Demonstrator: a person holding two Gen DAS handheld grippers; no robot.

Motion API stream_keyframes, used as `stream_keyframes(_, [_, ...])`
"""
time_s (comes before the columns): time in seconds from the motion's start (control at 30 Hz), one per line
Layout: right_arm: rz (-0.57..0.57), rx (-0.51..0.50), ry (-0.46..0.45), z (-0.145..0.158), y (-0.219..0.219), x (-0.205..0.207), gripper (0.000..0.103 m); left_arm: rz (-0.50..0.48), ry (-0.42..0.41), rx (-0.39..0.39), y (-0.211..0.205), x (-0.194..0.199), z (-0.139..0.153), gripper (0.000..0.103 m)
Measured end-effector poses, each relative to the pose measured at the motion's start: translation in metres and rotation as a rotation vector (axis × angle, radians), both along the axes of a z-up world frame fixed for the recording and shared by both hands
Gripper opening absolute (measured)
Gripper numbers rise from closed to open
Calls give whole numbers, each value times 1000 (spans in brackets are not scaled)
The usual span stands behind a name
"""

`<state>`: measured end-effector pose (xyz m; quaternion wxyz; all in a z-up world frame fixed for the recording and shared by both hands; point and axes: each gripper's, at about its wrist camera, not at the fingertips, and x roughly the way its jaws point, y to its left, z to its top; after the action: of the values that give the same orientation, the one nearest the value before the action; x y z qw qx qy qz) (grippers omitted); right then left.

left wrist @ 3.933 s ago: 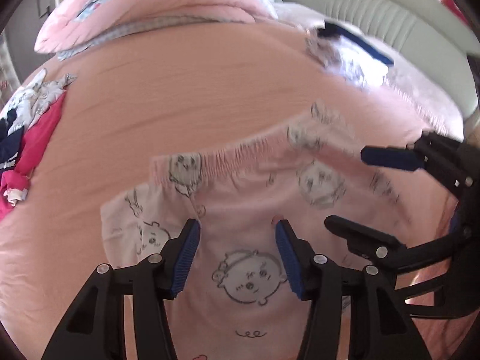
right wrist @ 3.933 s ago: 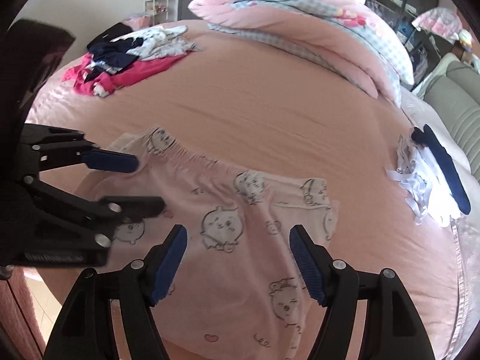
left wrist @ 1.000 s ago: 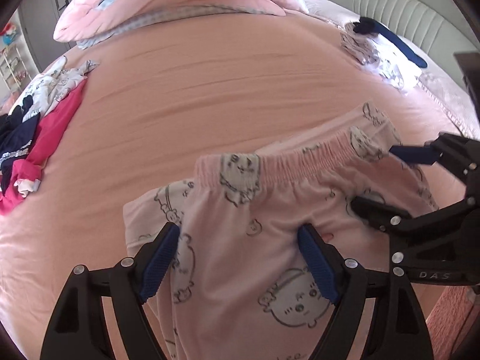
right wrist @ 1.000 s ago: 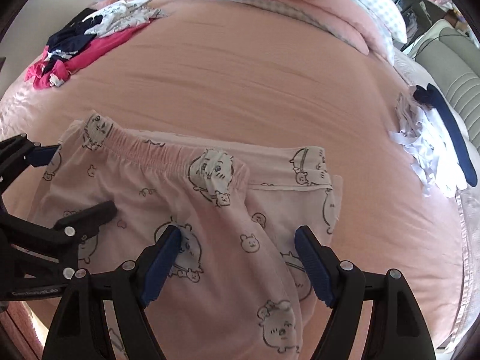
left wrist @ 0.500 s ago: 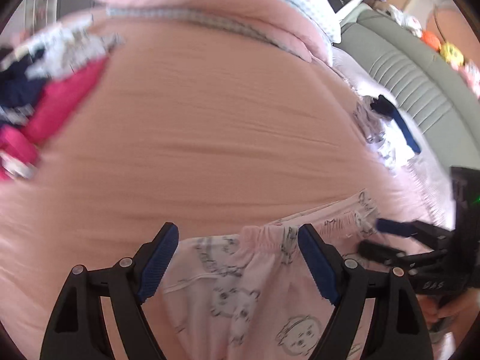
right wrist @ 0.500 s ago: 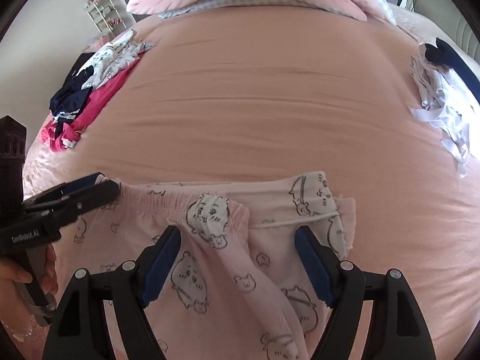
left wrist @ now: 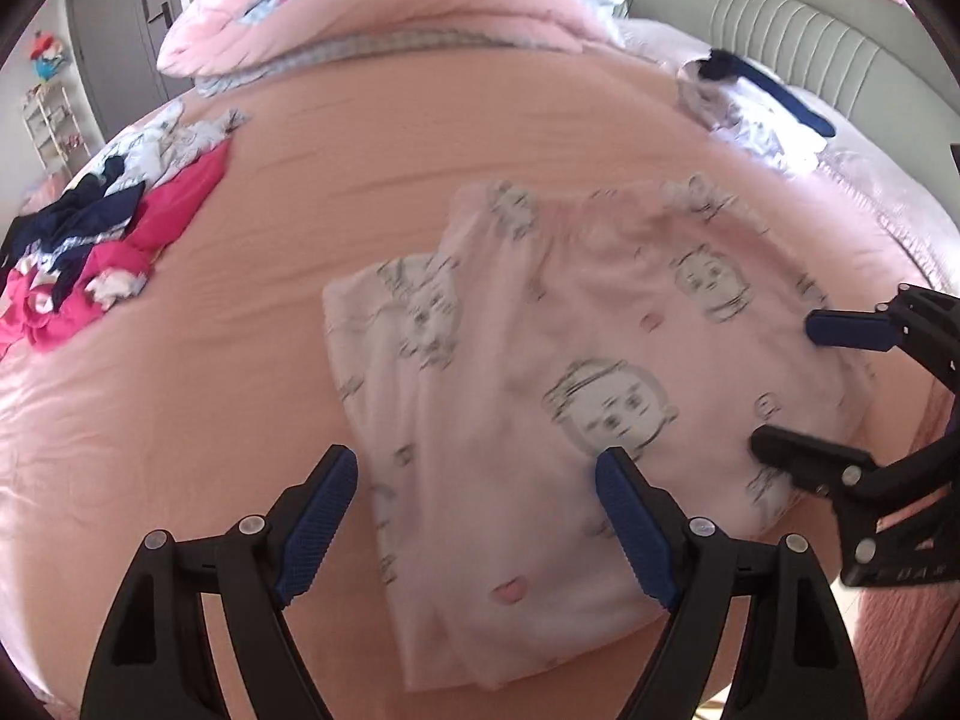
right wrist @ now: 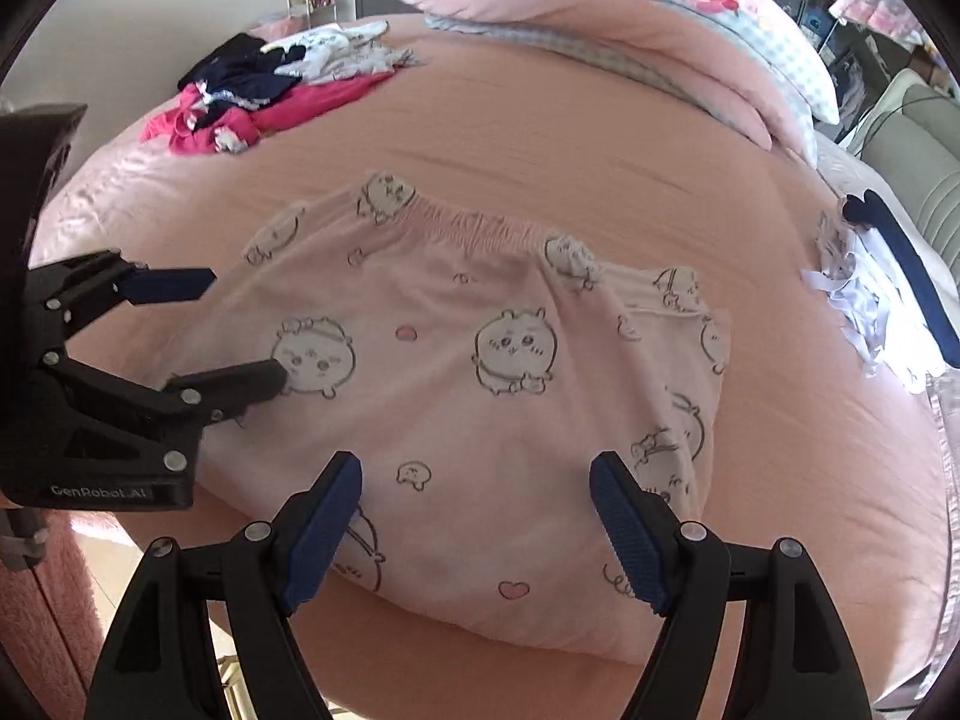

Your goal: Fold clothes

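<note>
Left claw (left wrist: 474, 516) spread wide above the near edge of the pink pajama pants (left wrist: 540, 396), nothing between its blue pads. Right claw (right wrist: 477, 525) likewise spread wide and empty, poised over the same near edge of the pants. Seen from the right wrist camera, left claw (right wrist: 240, 330) reaching in at the pants' left side, its lower finger against the cloth. Seen from the left wrist camera, right claw (left wrist: 792, 384) at the pants' right side, just beside the fabric.

Pants lay flat on the peach bed (right wrist: 540, 138), folded over, elastic waistband (right wrist: 474, 222) on the far side, printed with cartoon animal faces and small hearts. Well beyond the pants, to the far left, sat a heap of magenta, navy and white clothes (right wrist: 270, 90). Beyond the pants, at the bed's far end, lay a folded pink quilt (right wrist: 600, 18). To the pants' right, near the bed's edge, lay a white and navy garment (right wrist: 882, 300).
</note>
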<state>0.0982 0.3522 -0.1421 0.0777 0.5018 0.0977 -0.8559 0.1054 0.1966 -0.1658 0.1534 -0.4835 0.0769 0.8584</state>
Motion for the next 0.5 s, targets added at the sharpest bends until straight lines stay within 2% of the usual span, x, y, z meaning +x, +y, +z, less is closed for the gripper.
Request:
stream_keyframes(0.07, [-15, -12, -9, -6, 7, 0, 78, 44, -27, 26, -19, 0, 0, 82])
stream_keyframes(0.13, [-50, -16, -7, -5, 22, 3, 78, 108, -45, 18, -39, -1, 2, 82])
stream_keyframes(0.2, [-110, 10, -1, 1, 40, 7, 78, 181, -74, 71, -56, -3, 12, 82])
stream_keyframes(0.27, [-172, -12, 9, 11, 61, 12, 78, 228, -82, 124, -69, -3, 25, 82])
stream_keyframes(0.37, [-222, -61, -5, 17, 81, 13, 78, 134, -75, 101, -53, 2, 29, 82])
stream_keyframes(0.5, [-196, -13, -19, 7, 78, 20, 78, 51, -130, 43, -31, 11, 11, 82])
